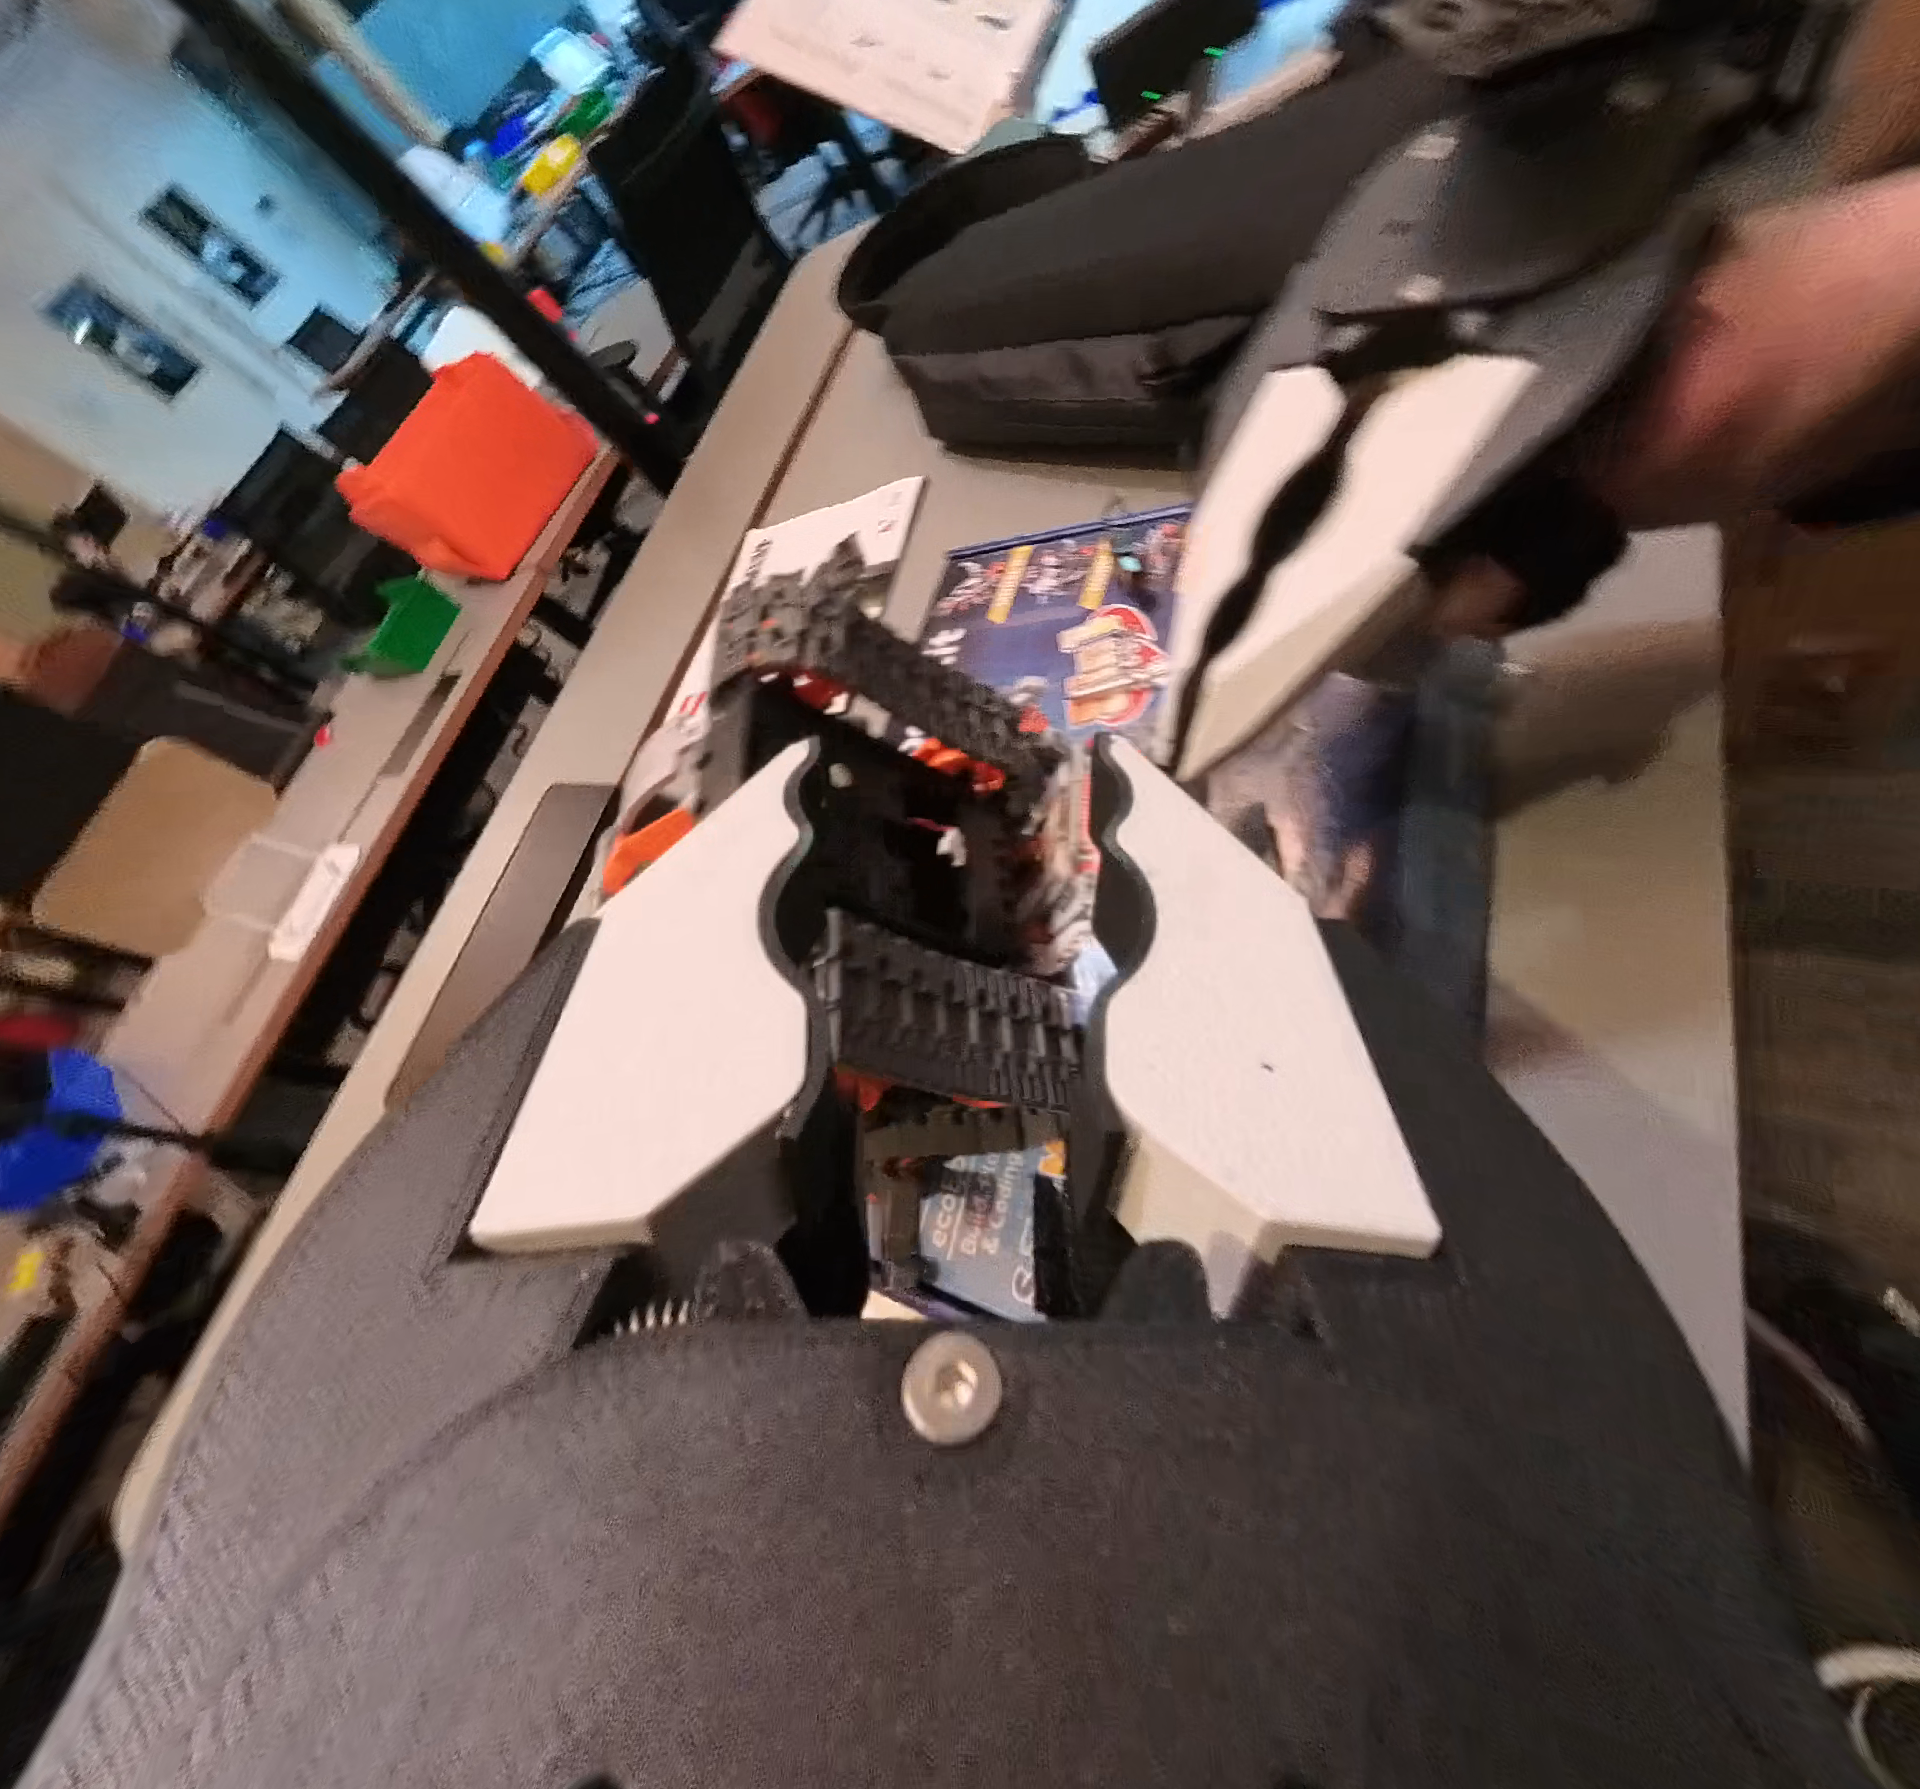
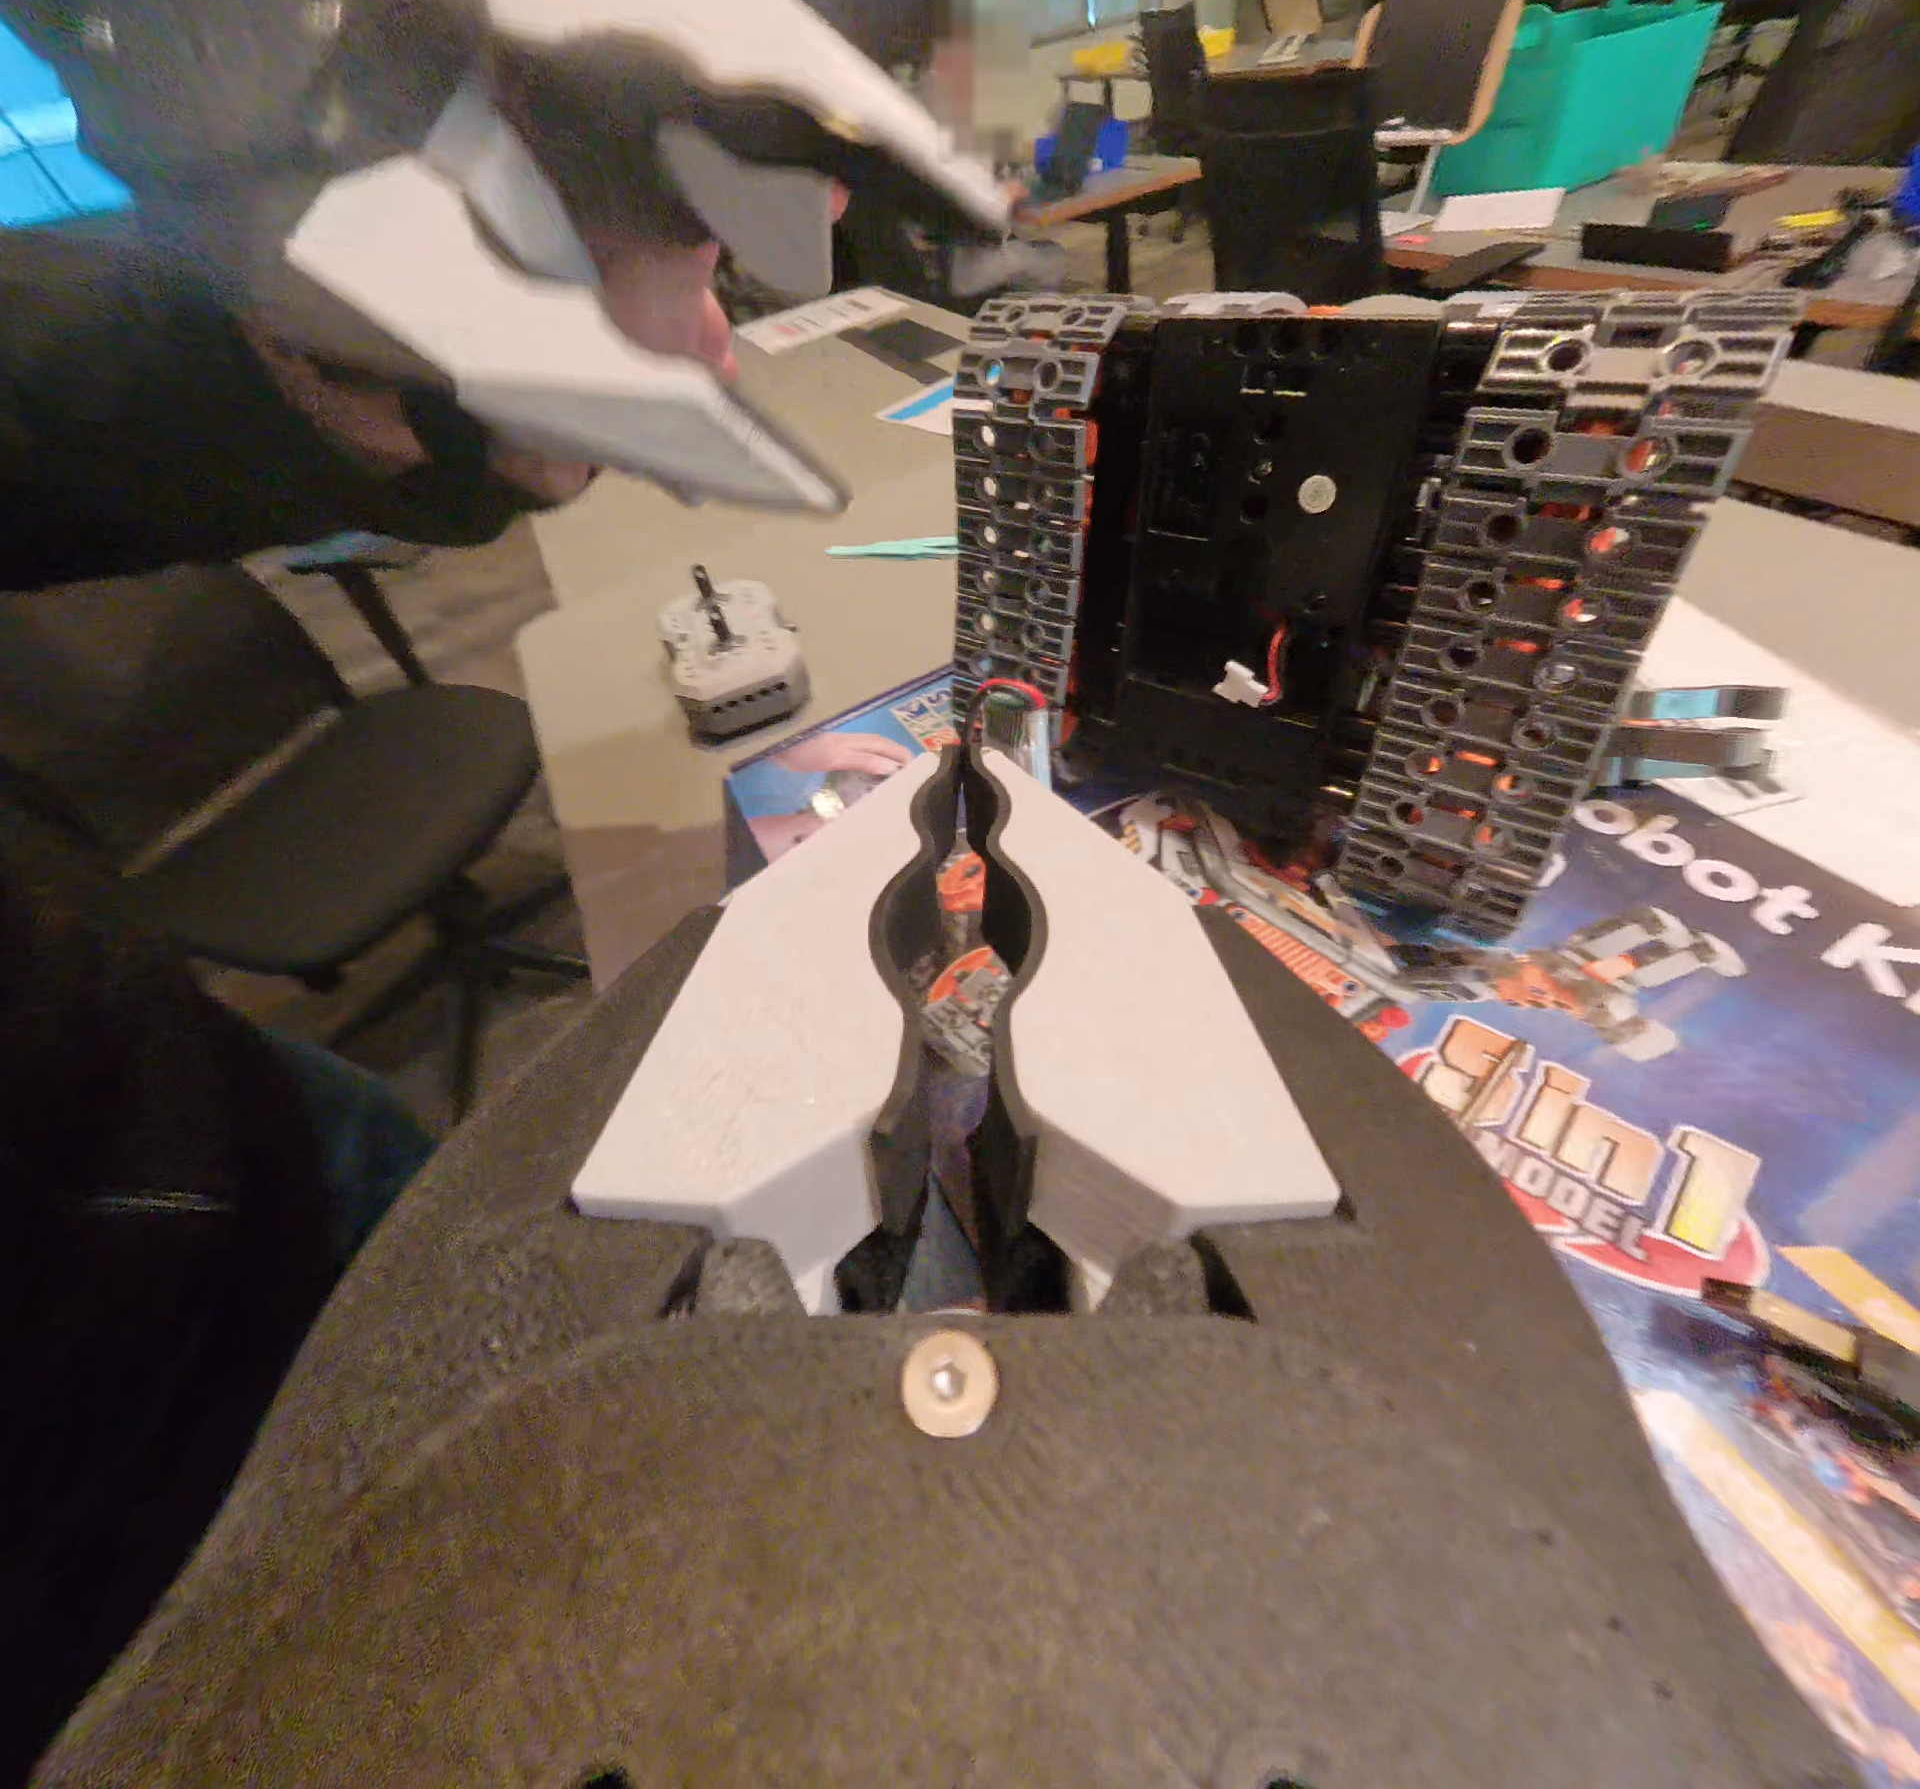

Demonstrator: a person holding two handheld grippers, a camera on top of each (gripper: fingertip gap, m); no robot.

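Here a grey table (image 2: 623, 679) carries a printed kit box (image 2: 1558, 1168) at lower right, with a tracked brick-built robot (image 2: 1351, 576) standing on end upon it at centre. The left gripper (image 1: 956, 783) is spread around its treads. The right gripper (image 2: 971, 763), nearly pressed together, pinches a small silver battery (image 2: 1013, 711) with red wires.

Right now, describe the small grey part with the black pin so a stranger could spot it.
Start at the grey table and the printed blue box bearing the black tracked model. Left of that box, alone on bare tabletop, sits the small grey part; it alone has a black pin sticking up.
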